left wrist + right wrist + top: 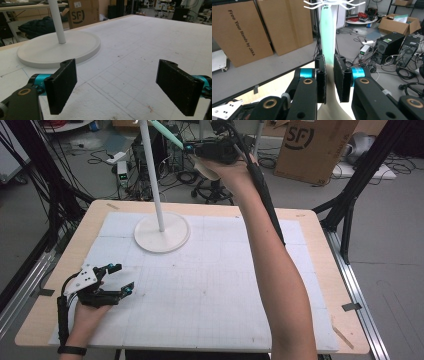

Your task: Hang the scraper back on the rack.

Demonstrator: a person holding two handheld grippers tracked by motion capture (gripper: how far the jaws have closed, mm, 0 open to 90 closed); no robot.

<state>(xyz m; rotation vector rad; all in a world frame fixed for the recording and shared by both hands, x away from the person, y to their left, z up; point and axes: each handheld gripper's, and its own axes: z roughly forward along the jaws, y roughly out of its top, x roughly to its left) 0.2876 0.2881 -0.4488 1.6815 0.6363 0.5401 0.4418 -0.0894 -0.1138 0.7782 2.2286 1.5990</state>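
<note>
While the left hand-held gripper (119, 279) rests spread on the table (310, 270), the raised right hand-held gripper (329, 77) pinches a pale-green utensil (327, 30).

The white pole (152, 175) runs off the top edge in the high view, its head unseen; the mint-green utensil (327, 32) has its lower part hidden between the right gripper (329, 80) pads, and its tip blurs near the white hooks (332, 3), themselves cut by the frame; whether it touches them cannot be told.
</note>
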